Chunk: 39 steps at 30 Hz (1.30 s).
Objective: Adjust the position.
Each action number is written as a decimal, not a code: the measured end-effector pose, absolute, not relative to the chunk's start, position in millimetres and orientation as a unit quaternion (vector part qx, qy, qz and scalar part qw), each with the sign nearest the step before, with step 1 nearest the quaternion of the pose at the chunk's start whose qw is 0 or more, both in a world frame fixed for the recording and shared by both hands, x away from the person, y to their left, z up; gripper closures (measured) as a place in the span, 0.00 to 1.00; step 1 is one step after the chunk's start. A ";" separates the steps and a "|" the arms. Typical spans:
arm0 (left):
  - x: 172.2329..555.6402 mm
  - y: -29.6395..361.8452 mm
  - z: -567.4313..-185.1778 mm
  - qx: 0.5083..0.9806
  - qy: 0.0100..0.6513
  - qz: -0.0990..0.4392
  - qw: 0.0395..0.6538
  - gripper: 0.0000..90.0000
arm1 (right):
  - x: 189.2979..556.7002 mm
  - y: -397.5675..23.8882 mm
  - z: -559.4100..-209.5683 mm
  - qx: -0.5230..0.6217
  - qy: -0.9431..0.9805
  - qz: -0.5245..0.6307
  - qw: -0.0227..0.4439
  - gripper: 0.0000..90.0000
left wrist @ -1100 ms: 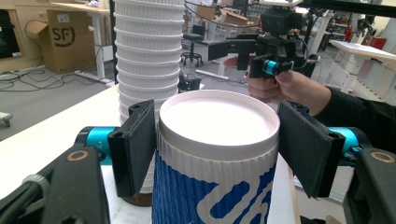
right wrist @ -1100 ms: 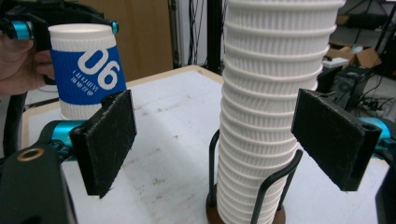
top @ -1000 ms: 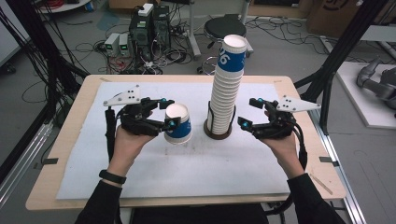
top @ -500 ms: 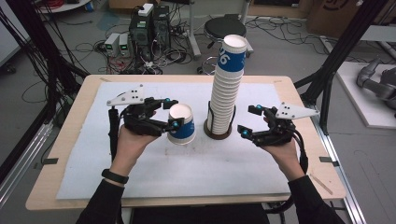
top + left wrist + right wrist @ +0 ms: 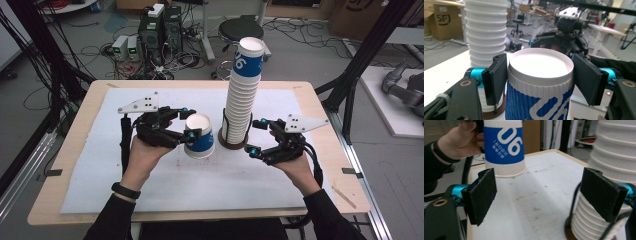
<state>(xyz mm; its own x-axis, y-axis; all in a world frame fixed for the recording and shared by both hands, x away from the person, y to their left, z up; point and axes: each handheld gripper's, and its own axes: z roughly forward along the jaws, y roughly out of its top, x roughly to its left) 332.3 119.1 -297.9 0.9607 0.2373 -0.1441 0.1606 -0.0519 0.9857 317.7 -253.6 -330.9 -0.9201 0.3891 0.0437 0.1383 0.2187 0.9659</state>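
A blue and white ribbed paper cup (image 5: 199,136) marked 06 hangs just above the white mat, upright and empty. My left gripper (image 5: 189,123) is shut on it just under the rim, and both pads press its sides in the left gripper view (image 5: 541,72). A tall stack of the same cups (image 5: 243,95) stands to its right in a dark round base (image 5: 234,144). My right gripper (image 5: 256,136) stands open beside the foot of the stack, with nothing between its pads (image 5: 602,193). In the right gripper view, the cup (image 5: 504,147) hangs ahead at left and the stack (image 5: 616,157) rises at right.
A white mat (image 5: 150,190) covers most of the wooden table (image 5: 80,150). Black frame posts (image 5: 360,65) stand at the table's sides. A stool (image 5: 240,30) and boxes with cables (image 5: 155,30) sit on the floor beyond the far edge.
The left gripper has edged the cup slightly right, toward the stack. The right gripper has drifted a little toward the table's near edge, still open.
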 end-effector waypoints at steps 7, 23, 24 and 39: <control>329.8 107.5 -300.2 0.730 0.128 0.020 0.671 0.34 | 313.3 -236.5 -334.1 0.151 0.783 0.598 0.084 0.16; 322.0 79.4 -305.3 0.740 0.108 0.013 0.664 0.34 | 308.9 -207.8 -344.3 0.128 0.799 0.587 0.033 0.16; 321.4 78.2 -305.5 0.739 0.108 0.013 0.665 0.34 | 309.1 -206.2 -345.2 0.127 0.799 0.587 0.031 0.16; 318.5 66.3 -308.7 0.738 0.100 0.008 0.667 0.34 | 310.3 -193.2 -353.0 0.131 0.812 0.568 0.018 0.21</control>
<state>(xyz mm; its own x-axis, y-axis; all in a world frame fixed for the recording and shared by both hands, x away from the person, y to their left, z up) 318.5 66.3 -308.7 0.9800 0.1571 -0.1219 0.1370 -0.0892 0.9865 310.3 -193.2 -353.0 -0.9650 0.2337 0.1191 0.1919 0.3194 0.9280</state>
